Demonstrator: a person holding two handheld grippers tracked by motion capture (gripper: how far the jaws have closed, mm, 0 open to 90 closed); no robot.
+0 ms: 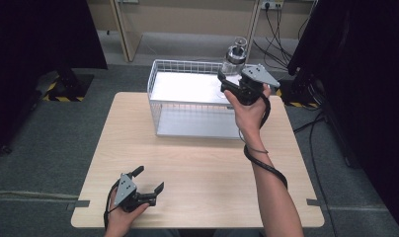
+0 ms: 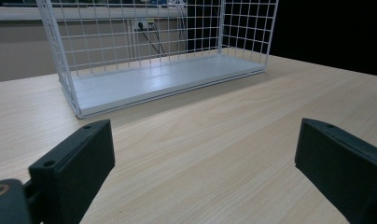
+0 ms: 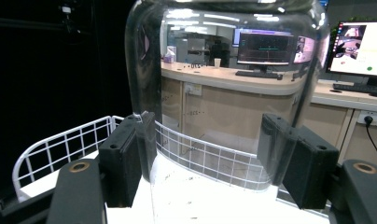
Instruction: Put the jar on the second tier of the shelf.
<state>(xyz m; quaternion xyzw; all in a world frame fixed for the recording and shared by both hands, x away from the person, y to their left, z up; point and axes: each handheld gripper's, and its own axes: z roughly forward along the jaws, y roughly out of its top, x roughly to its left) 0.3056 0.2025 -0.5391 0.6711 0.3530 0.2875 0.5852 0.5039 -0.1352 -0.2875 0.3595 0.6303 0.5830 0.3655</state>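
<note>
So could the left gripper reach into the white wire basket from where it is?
Probably yes. The left gripper sits open near the table's front edge, and bare tabletop lies between it and the white wire basket. The right gripper holds a clear glass jar at the basket's far right corner, leaving room.

You've got open tabletop (image 1: 202,168) all the way in front of the wire basket (image 1: 187,98). Its near wall of mesh blocks a straight push in, so the way in is over the rim. Above its right rear corner, the glass jar (image 1: 235,55) takes up the room.
</note>
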